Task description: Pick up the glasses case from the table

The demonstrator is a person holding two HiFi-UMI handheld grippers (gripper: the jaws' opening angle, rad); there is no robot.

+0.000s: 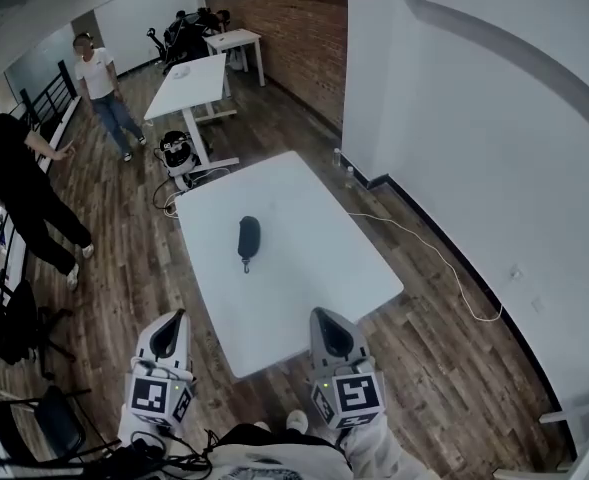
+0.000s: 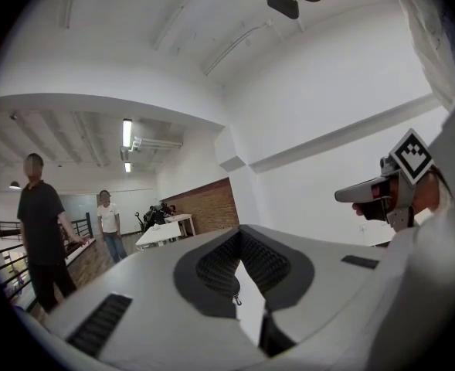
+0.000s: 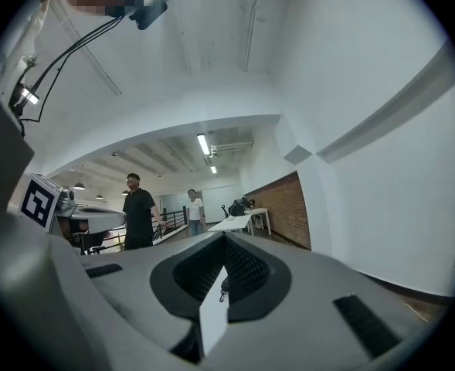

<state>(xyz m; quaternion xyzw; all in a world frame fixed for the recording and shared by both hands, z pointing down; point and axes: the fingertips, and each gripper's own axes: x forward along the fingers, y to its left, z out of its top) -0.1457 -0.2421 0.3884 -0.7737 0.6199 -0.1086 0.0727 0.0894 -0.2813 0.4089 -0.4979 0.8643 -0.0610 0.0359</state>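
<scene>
Dark oval zippered glasses case [image 1: 248, 238] lies mid-way across the white rectangular counter [image 1: 324, 258], untouched. Left gripper [image 1: 178, 318] and right gripper [image 1: 320, 316] hover off the near edge, jaws together, empty. Risk: jaws arriving unopened would shove the case away.

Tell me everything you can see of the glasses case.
The glasses case is a dark, oblong pouch with rounded ends. It looks matte and soft, and it seems closed. A small pull tab sticks out from its near end. It lies flat near the middle of the white table, with its long axis running from the near edge toward the far one. Only the table touches it.
</scene>
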